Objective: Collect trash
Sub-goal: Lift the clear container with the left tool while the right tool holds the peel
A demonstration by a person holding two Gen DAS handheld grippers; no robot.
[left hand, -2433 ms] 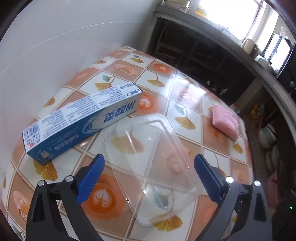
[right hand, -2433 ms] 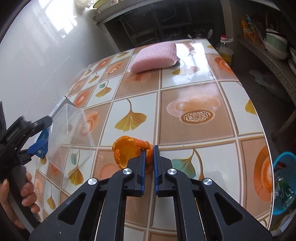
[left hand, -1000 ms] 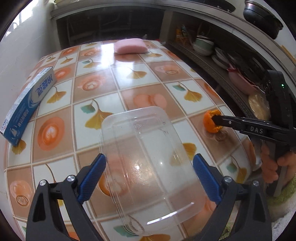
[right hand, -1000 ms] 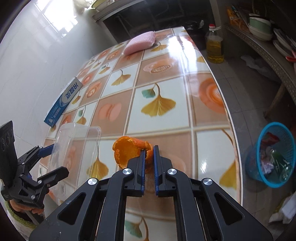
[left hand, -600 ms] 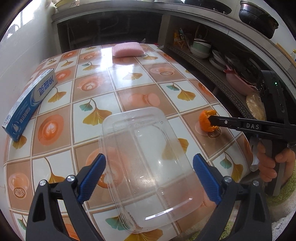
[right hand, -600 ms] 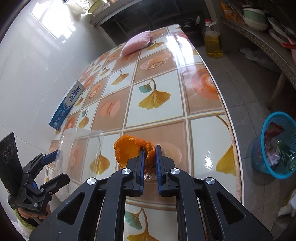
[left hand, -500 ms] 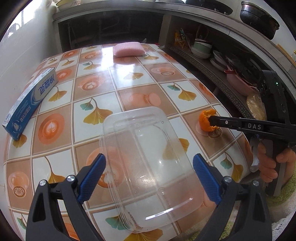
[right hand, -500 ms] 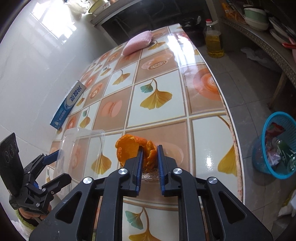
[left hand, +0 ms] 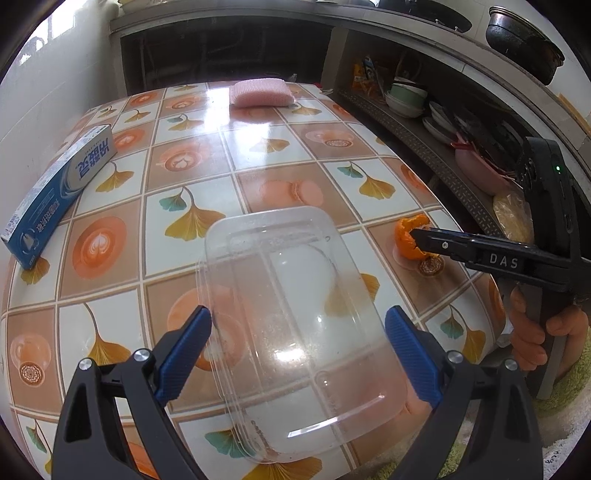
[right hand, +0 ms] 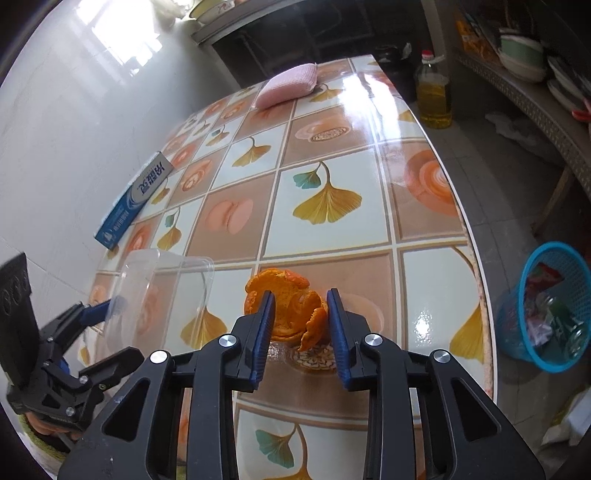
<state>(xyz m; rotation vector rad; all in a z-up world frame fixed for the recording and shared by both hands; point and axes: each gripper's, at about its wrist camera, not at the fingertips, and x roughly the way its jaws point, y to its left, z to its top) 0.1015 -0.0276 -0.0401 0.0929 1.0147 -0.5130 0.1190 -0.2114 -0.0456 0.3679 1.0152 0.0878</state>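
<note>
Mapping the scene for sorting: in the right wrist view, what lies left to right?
Left gripper → toothpaste box → clear plastic container → orange peel → oil bottle → blue trash basket.

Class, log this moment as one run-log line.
left gripper: shut on clear plastic container | right gripper: open around orange peel | blue bin: on floor

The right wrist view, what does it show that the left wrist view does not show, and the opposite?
Only the right wrist view shows the blue basket on the floor and the oil bottle. Only the left wrist view shows the dark pot on the upper shelf. Both show the orange peel, the clear plastic container, the toothpaste box, the pink sponge and the table.
</note>
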